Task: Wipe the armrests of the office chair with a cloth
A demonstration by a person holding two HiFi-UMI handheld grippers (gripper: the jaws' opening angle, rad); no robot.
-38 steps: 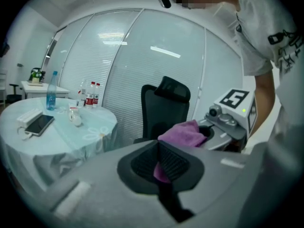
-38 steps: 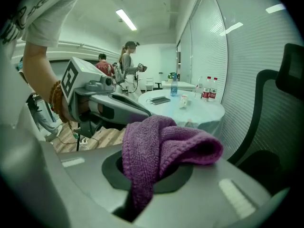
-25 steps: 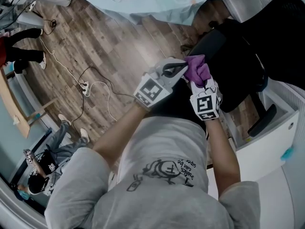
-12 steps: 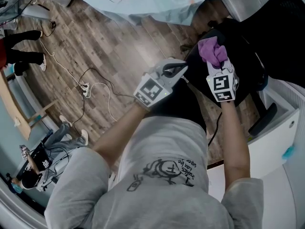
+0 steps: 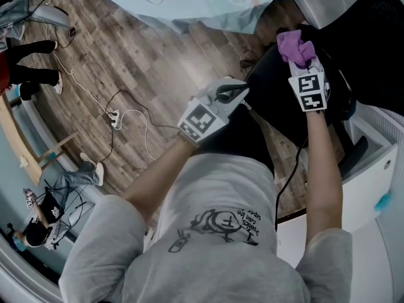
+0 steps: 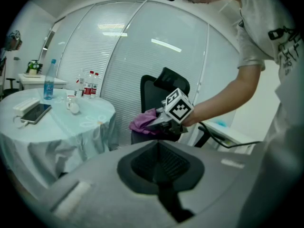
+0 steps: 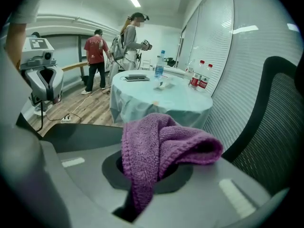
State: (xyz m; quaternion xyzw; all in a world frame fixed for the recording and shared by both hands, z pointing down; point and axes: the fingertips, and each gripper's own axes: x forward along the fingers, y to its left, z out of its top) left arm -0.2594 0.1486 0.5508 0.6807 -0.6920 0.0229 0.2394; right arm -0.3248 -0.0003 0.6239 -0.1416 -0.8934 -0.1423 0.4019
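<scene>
Right gripper [image 5: 303, 60] is carrying the purple cloth [image 5: 292, 44] farther up the office chair [image 5: 369, 36].
Its jaws are clamping the bunched, knitted cloth at the chair's black edge; the left gripper [image 5: 240, 92] is hovering clenched, empty.

Chair backrest [image 5: 377, 38] blocks R; L over floor [image 5: 129, 62] open.

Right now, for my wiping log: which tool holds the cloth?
The right tool: the purple cloth is pinched in its jaws, by the chair; the left tool holds nothing.
</scene>
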